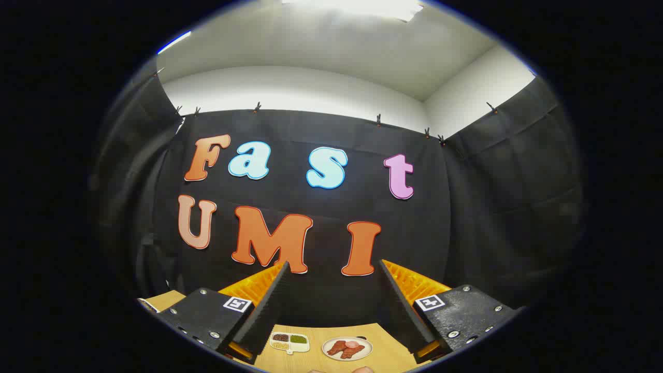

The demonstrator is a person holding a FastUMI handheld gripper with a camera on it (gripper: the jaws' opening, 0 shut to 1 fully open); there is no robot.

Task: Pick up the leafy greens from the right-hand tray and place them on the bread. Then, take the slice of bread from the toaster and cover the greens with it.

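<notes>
Overhead, the gripper (331, 269) is raised with its fingers spread wide and nothing between them, above the light wooden table (383, 331). Down on that table, seen between the fingers, sits a round white plate of reddish-brown meat pieces (347, 348), and just beside it a small white divided tray with dark and green fillings (290, 341).

The hand-held gripper (331, 269) hangs open above a wooden table (316, 353) bearing a divided tray (289, 341) and a plate (347, 348).

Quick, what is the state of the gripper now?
Gripper: open, holding nothing, raised toward the booth wall, with the wooden table low between its fingers.
</notes>
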